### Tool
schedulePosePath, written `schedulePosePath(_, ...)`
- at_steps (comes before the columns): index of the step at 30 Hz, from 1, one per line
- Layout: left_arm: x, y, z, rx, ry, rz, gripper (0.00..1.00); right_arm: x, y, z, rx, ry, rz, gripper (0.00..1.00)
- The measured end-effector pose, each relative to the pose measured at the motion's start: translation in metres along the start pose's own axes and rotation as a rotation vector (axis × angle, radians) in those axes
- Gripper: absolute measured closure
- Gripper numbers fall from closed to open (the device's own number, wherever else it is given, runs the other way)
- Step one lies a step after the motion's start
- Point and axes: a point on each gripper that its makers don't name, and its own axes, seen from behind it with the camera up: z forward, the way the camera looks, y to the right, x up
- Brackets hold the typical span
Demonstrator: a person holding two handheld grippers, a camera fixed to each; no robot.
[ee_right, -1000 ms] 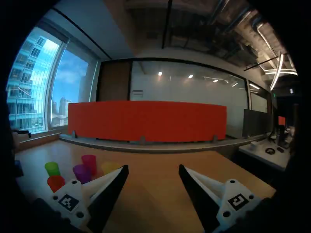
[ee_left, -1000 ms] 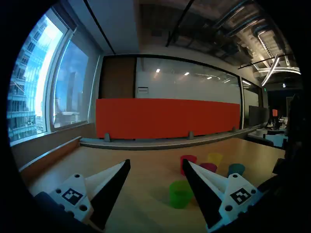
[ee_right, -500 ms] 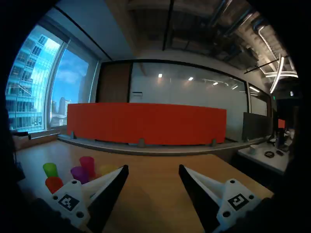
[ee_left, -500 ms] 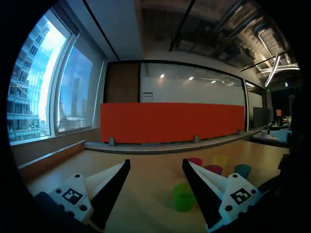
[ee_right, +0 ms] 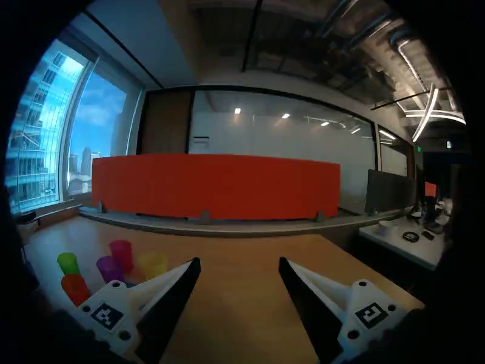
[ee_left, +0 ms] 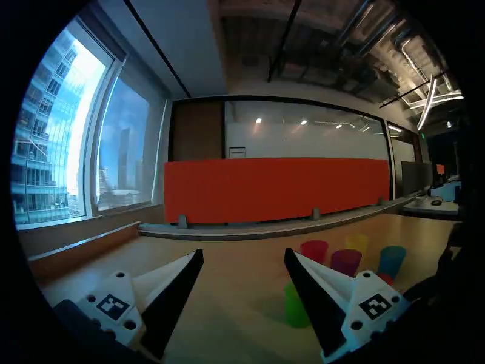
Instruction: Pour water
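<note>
Several coloured cups stand on the counter, at about four o'clock from the left gripper, which gapes wide and empty. They sit at nine o'clock from the right gripper, equally spread and empty.

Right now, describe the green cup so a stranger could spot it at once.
Find the long orange panel behind the wooden table. Before it stands a cluster of small coloured cups. The green cup is the only green one, at the cluster's edge nearest the window.
</note>
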Motion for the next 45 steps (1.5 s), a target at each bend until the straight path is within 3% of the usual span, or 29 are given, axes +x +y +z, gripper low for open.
schedulePosePath(6, -0.015, -0.007, 0.0, 0.018, -0.012, 0.012, 0.01, 0.0, -0.008, 0.002, 0.007, -0.006, -0.004, 0.0)
schedulePosePath(21, -0.035, -0.021, -0.001, 0.036, -0.024, -0.049, 0.01, 0.006, -0.026, 0.008, 0.027, -0.009, -0.04, 0.0)
schedulePosePath(45, -0.04, -0.022, 0.004, 0.039, -0.057, -0.033, 0.01, 0.005, -0.025, 0.003, 0.03, -0.006, -0.036, 0.0)
